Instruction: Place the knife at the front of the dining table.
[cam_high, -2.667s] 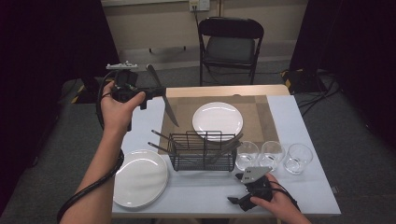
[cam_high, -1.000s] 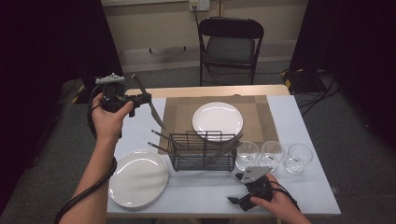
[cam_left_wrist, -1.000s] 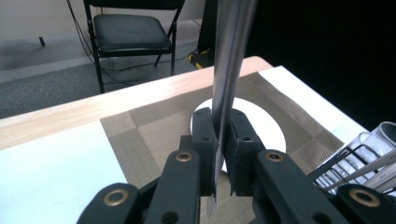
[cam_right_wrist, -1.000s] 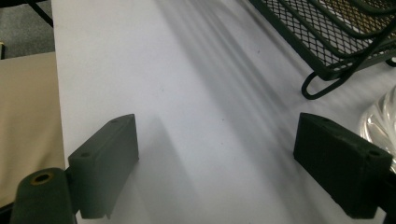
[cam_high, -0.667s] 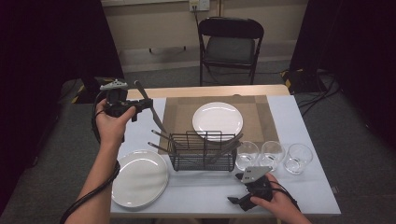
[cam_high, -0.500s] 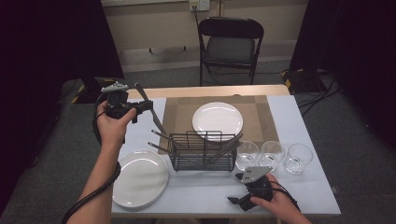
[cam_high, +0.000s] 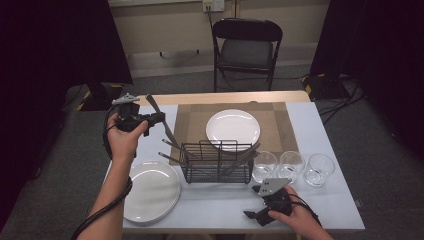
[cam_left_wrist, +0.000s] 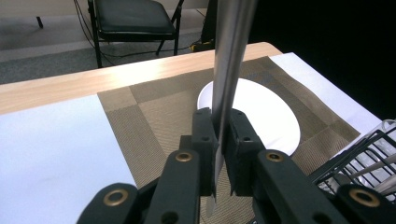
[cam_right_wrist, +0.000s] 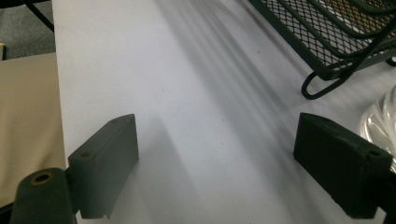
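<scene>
Now, in the high view, the left gripper (cam_high: 150, 119) sits lower and nearer the person than it did a moment ago, having come down from above the table's far-left corner toward the black wire cutlery basket (cam_high: 216, 162). It carries a long flat steel utensil (cam_high: 162, 122), slanting from about eleven o'clock down to five o'clock, its lower end close to the basket's left rim. The round white plate on the woven brown placemat (cam_high: 233, 129) lies at twelve o'clock from the basket, a second white plate (cam_high: 150, 190) at eight o'clock, three clear glass tumblers (cam_high: 292, 166) at three o'clock. The right gripper (cam_high: 256, 212) has not shifted from the near edge.

From the left gripper view, the jaws are clamped tight on the utensil's (cam_left_wrist: 228, 70) shaft; it may be a knife, though neither end is clear enough to say.

Over in the right gripper view, the jaws stand wide apart over bare white tabletop (cam_right_wrist: 196, 116), holding nothing.

That descent suggests the piece is moments from being set down at the basket's left side or beside the placemat.
</scene>
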